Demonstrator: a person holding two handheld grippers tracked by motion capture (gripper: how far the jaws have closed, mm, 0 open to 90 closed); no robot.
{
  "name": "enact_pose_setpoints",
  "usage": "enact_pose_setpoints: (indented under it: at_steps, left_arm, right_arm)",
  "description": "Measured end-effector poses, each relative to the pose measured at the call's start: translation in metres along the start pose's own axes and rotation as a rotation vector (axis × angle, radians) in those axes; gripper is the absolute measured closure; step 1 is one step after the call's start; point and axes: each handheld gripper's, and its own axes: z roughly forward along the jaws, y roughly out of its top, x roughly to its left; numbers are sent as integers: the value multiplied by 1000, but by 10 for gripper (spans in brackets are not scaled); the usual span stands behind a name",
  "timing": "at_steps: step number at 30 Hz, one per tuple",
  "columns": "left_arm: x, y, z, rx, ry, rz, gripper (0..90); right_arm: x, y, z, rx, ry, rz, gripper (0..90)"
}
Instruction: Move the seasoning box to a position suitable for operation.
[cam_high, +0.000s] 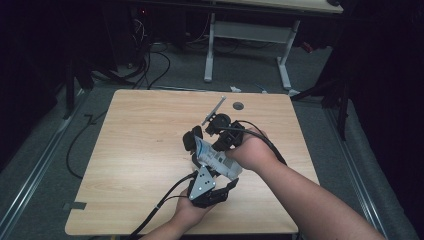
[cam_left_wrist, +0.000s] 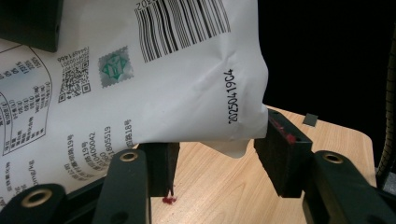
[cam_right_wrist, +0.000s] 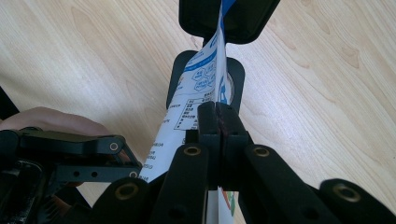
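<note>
A white pouch (cam_high: 216, 161) with blue print and a barcode is held up over the middle of the wooden table (cam_high: 140, 150). My right gripper (cam_high: 216, 148) comes in from the right, its jaws shut on the pouch's thin edge (cam_right_wrist: 196, 88); in the right gripper view its pads (cam_right_wrist: 208, 123) meet on that edge. My left gripper (cam_high: 222, 176) sits below the pouch near the front edge. In the left gripper view its jaws stand apart (cam_left_wrist: 219, 154), with the pouch's lower corner (cam_left_wrist: 163, 84) hanging just above the gap and bare table showing between the pads.
Black rounded pieces (cam_high: 192, 139) lie on the table at the pouch's far end (cam_right_wrist: 229, 18); what they are I cannot tell. A round hole (cam_high: 238, 105) sits near the table's back edge. A white-legged desk (cam_high: 250, 35) and floor cables (cam_high: 150, 65) lie beyond.
</note>
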Motion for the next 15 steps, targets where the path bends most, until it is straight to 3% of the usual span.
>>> enact_pose_setpoints:
  at_steps: [15]
  left_arm:
    - [-1,0,0,-2,-2,-1,510]
  right_arm:
    - [0,-1,0,-2,-2,-7,900]
